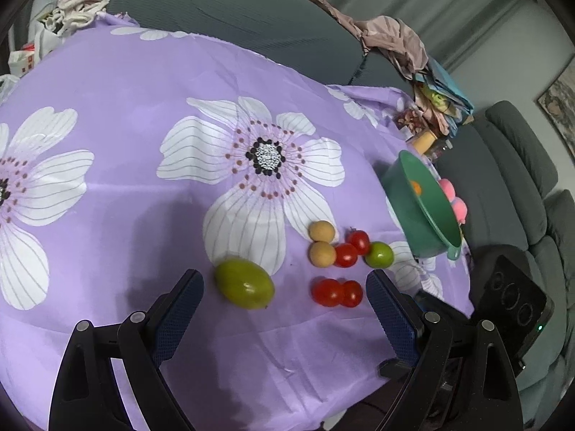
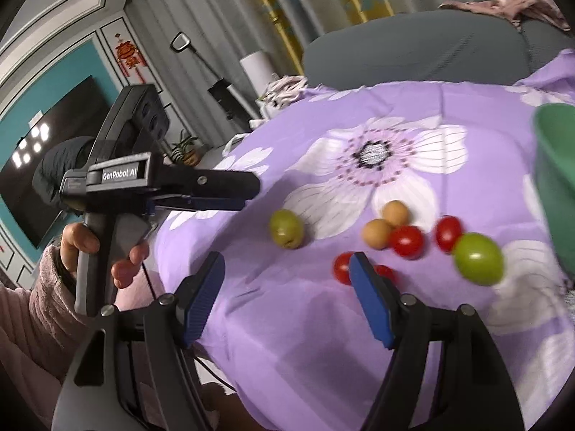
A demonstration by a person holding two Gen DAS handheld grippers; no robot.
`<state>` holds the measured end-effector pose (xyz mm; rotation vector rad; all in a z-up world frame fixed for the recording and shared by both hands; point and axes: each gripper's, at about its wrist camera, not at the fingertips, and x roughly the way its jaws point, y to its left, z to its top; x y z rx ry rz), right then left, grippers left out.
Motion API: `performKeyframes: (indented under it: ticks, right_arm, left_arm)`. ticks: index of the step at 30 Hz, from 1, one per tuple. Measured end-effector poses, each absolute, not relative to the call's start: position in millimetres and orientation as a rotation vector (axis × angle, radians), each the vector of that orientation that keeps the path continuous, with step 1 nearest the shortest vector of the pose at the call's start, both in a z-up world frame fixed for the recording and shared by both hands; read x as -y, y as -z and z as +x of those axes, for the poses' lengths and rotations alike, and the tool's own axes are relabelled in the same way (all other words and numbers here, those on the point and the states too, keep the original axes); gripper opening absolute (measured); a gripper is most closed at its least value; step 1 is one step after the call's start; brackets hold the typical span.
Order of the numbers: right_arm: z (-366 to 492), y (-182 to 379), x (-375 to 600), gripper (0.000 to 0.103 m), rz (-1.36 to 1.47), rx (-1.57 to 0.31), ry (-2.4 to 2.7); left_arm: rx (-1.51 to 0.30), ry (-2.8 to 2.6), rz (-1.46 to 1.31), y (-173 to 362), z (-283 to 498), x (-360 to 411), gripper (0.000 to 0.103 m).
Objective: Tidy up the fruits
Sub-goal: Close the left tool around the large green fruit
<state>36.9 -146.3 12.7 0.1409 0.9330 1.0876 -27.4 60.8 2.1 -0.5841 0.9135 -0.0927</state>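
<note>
A table under a purple flowered cloth (image 1: 118, 194) carries the loose fruit, gathered toward its near right part. The left gripper (image 1: 285, 282) hovers low over the cloth with its jaws spread wide and nothing between them; just ahead lie an oval green fruit (image 1: 244, 283) near its left finger and a touching pair of cherry tomatoes (image 1: 336, 292) near its right finger. Beyond these sit two tan round fruits (image 1: 321, 244) touching each other, with two more cherry tomatoes (image 1: 352, 248) and a small round green fruit (image 1: 379, 255) in a tight cluster beside them. A green bowl (image 1: 424, 208) stands at the right edge of the table, appearing tilted in the left view, with something orange inside and pink puffy items (image 1: 454, 197) just behind its rim. The right gripper (image 2: 287, 276) also has its jaws wide apart and empty; its right finger partly hides the pair of tomatoes. From this side the left gripper shows in profile, held by the left hand (image 2: 104, 251) in a pink sleeve, over the table's left edge. A grey sofa (image 1: 230, 18) runs behind the table with crumpled clothes (image 1: 391, 39) on it, and a dark television (image 2: 43, 165) hangs on the teal wall.
</note>
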Motion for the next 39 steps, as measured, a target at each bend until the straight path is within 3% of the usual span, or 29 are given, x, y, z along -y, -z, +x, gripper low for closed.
performKeyframes:
  ticks: [19,21,23,26,39]
  right_arm:
    - [58,18,92,0.062,0.172,-1.126,-1.041]
    - [60,18,90,0.062,0.168,-1.135,-1.028]
    - [62,20,88,0.062,0.167,-1.146,-1.02]
    - [62,23,87,0.06,0.171,-1.161,-1.008]
    - [63,27,86,0.054,0.146,-1.175,-1.002]
  left_arm:
    - [-1.027,0.124,-0.559,17,4,-57,0.087]
    - [-1.054,0.132,-0.548,20,8,-55,0.082]
    - [-1.09,0.146,-0.544,27,11,-52,0.067]
    - [-1.107,0.154,-0.547,30,11,-52,0.056]
    - [-1.137,0.211,-0.466,28,8,-39,0.055]
